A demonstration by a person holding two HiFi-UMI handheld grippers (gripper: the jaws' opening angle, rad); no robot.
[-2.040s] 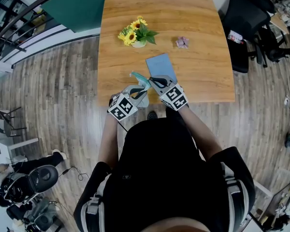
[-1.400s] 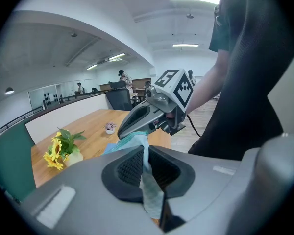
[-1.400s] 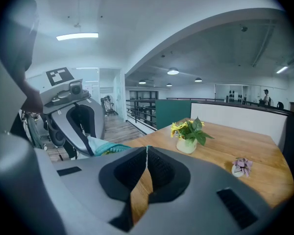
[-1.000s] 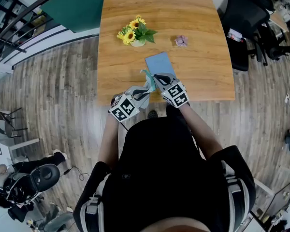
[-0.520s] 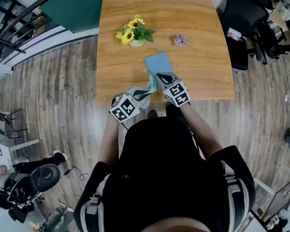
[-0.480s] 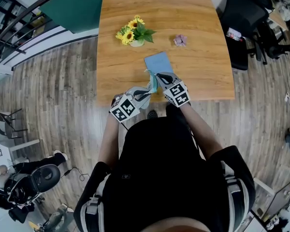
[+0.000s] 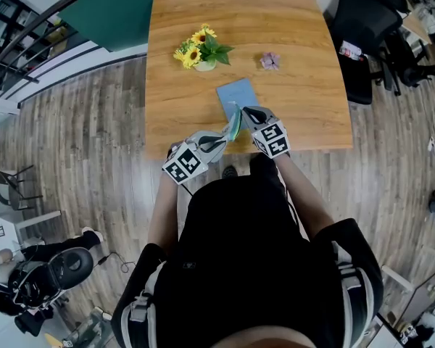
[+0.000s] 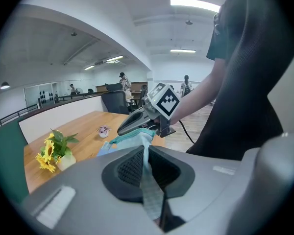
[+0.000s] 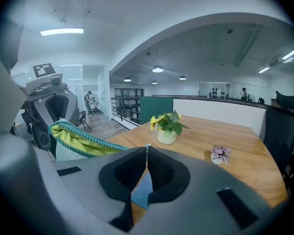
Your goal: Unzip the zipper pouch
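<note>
Pale-grey fabric zipper pouch (image 7: 231,126) hangs above the near edge of the wooden surface (image 7: 297,42). The left gripper (image 7: 222,138) jaws clamp its cloth as an anchor, and the right gripper (image 7: 244,112) jaws pinch the teal zip's end. Its mouth is already gaping.

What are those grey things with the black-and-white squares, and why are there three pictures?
They are hand-held claws: a person holds one in each hand. One picture comes from a camera on the person's head, looking down. The other two come from cameras riding on each claw. On the wooden table stand a pot of sunflowers, a small purple flower and a flat blue pad. The left claw is clamped on the cloth of the pouch. The right claw is closed at the teal zipper, seemingly on its pull. The pouch gapes, showing yellow-green lining.
</note>
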